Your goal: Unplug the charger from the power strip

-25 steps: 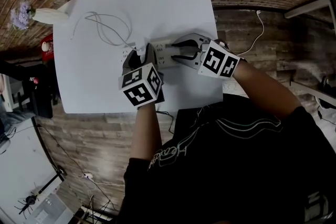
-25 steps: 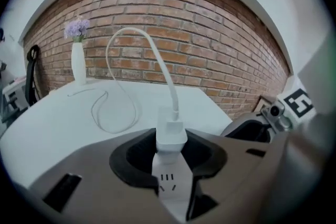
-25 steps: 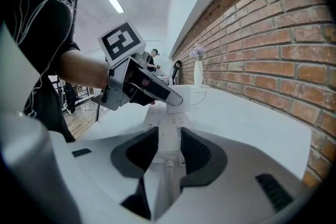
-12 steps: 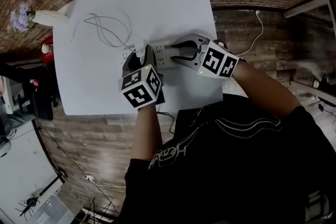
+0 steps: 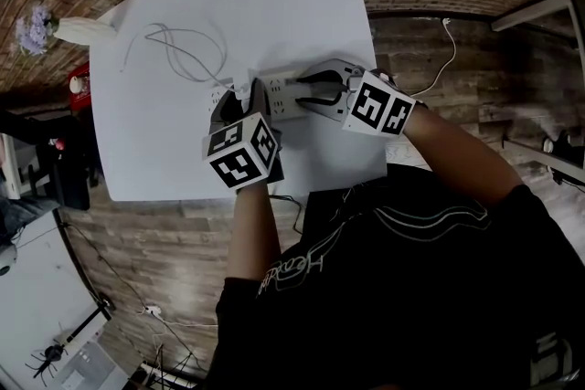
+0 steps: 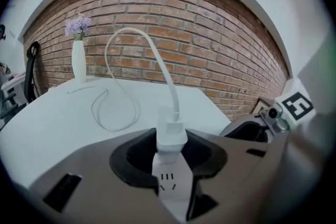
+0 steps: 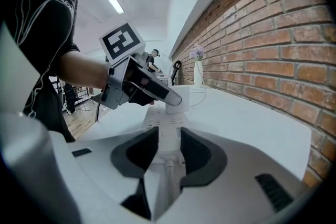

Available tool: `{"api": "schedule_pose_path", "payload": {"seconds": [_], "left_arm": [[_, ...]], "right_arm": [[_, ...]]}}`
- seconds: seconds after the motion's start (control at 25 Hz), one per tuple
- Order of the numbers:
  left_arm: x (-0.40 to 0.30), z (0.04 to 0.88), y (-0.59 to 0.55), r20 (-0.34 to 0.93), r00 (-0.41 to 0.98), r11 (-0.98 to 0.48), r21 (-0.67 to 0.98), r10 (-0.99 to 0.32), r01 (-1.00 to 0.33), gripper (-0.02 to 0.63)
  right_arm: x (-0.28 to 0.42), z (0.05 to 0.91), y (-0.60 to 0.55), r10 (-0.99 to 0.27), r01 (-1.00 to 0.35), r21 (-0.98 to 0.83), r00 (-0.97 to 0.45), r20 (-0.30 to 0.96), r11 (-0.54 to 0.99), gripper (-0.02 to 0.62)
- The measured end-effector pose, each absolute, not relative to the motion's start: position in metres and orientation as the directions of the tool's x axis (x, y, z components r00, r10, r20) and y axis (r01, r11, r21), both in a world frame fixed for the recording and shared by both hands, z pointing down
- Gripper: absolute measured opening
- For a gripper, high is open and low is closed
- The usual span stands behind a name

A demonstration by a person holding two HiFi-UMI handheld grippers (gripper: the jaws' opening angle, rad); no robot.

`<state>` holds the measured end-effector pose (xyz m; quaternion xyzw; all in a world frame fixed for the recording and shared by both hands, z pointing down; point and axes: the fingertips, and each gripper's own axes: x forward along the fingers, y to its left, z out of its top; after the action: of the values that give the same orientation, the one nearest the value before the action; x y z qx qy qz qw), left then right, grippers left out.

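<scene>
1 charger [image 6: 171,136] sits upright in the power strip [image 6: 171,189] on the white table [image 5: 274,5] | we have the left gripper [image 6: 171,152] clamped on its body: light, rigid, slick, so we pull there, not on the soft cable [image 6: 157,52] | right gripper [image 7: 169,152] pins the strip's cord end

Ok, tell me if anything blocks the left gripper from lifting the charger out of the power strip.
Nothing visible does. The left gripper has its jaws closed on the charger, with only its own cable arching above it. The right gripper clamps the power strip farther along, clear of the way up.
</scene>
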<state>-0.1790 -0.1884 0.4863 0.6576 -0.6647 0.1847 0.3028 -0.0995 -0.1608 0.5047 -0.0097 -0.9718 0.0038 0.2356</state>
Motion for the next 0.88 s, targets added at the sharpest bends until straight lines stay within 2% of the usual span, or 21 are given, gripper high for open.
{"api": "schedule_pose_path", "payload": {"seconds": [0.16, 0.4, 0.68, 0.88], "left_arm": [[-0.1785, 0.4863, -0.1879, 0.647, 0.048, 0.053, 0.136, -0.761, -0.989, 0.137], [-0.1753, 0.4823, -0.1883, 0.623, -0.056, 0.082, 0.013, -0.780, -0.997, 0.133], [-0.1807, 0.4856, -0.1868, 0.641, 0.059, 0.052, 0.153, -0.766, -0.987, 0.137], [-0.1782, 0.4829, -0.1869, 0.629, -0.015, 0.068, 0.060, -0.777, -0.996, 0.135]], "right_arm": [[-0.0995, 0.5045, -0.1601, 0.019, 0.017, -0.009, -0.889, 0.457, 1.000, 0.114], [-0.0995, 0.5047, -0.1601, 0.020, 0.019, -0.007, -0.890, 0.456, 1.000, 0.114], [-0.1015, 0.5042, -0.1595, 0.022, 0.019, -0.011, -0.889, 0.457, 1.000, 0.114], [-0.1005, 0.5046, -0.1595, 0.013, 0.014, -0.003, -0.890, 0.456, 1.000, 0.114]]}}
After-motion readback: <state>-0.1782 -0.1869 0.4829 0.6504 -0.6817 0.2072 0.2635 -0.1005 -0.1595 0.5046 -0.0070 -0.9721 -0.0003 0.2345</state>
